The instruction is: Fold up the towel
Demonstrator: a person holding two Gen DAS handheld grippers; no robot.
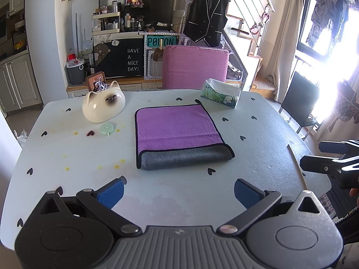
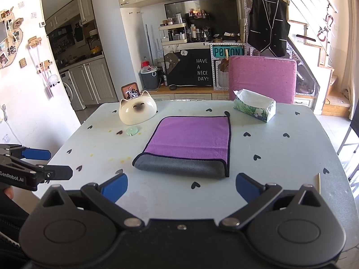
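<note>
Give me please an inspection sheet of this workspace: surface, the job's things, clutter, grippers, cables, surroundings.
Surface: pale table with black heart marks and some yellow and dark stains.
Job's things: towel, purple side up, already folded over, grey side showing at the near fold; lies flat at the middle.
Clutter: cat-shaped ceramic, small round green item, tissue pack, thin wooden stick near the right edge.
Grippers: left gripper open, over the near edge, holds nothing; right gripper open, holds nothing. Neither touches the towel.
Cables: nothing seen on the table.
Surroundings: pink chair behind the table, black vest hanging, shelves, bright window at right.
</note>
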